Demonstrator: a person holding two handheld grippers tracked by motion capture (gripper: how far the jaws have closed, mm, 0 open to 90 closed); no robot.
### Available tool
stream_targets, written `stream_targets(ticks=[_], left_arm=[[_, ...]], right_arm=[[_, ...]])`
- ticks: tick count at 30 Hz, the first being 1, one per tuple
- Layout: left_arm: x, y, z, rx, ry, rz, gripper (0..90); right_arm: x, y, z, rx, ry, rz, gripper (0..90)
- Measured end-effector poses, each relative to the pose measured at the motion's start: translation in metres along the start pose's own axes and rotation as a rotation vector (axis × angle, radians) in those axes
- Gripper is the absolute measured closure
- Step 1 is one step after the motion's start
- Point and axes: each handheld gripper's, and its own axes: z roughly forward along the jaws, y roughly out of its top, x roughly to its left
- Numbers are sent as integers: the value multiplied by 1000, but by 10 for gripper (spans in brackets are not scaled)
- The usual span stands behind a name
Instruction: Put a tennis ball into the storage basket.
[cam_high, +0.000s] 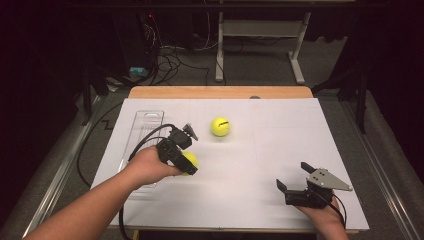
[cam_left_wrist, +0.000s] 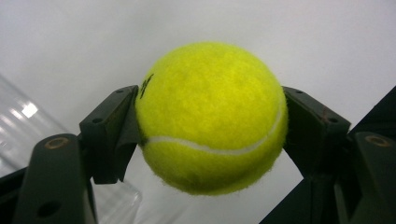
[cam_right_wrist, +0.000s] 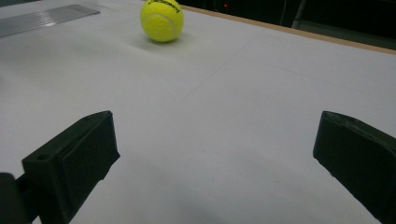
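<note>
Left gripper view: black, unreadable print on the clamped tennis ball (cam_left_wrist: 210, 116).

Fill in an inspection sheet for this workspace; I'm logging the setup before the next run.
Surface: white sheet covering a wooden table.
Job's things: one tennis ball clamped in the left gripper; second tennis ball loose on the sheet; clear plastic tray at the sheet's left edge.
Clutter: nothing seen.
Grippers: left shut on the held ball, fingers pressing both its sides; right gripper open, nothing between its fingers.
Cables: black cable trailing from the left gripper.
Surroundings: dark room, grey floor, white table frame, tangled floor cables.
</note>
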Motion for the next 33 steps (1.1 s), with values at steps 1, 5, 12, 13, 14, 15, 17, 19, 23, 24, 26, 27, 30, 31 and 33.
stream_targets(ticks=[1,5,12,13,14,15,17,19,23,24,26,27,30,31,33], left_arm=[[3,-1,-2,0,4,-8,265],[19,-4,-10,-2,20,-43,265],[51,-9,-22,3,45,-114,265],[55,-9,-23,2,50,-124,265],[59,-10,-24,-1,54,-135,265],[63,-11,-26,0,55,-145,265],[72,-12,-27,2,62,-164,265],[80,-14,-30,8,66,-182,265],[95,-17,-35,11,76,-217,265],[99,-18,-36,10,80,-227,265],[106,-20,-39,13,81,-245,265],[109,-21,-40,14,83,-252,265],[118,-23,-43,15,91,-270,265],[118,-23,-43,15,91,-270,265],[124,-24,-45,15,94,-282,264]], right_arm=[[-2,-1,-2,2,-5,2,0],[-5,-3,-5,3,-15,5,0],[-6,-4,-5,6,-14,-3,0],[-6,-4,-5,7,-13,-4,0],[-6,-4,-5,7,-13,-4,0],[-6,-4,-5,7,-12,-4,0],[-6,-4,-5,8,-13,-7,0],[-6,-4,-5,9,-13,-5,0],[-7,-4,-4,10,-12,-4,0],[-6,-4,-4,11,-12,-4,0],[-7,-4,-4,10,-11,-9,0],[-6,-4,-4,13,-11,-9,0],[-6,-4,-4,15,-12,-9,0],[-6,-4,-4,15,-12,-9,0],[-7,-4,-4,12,-12,-10,0]])
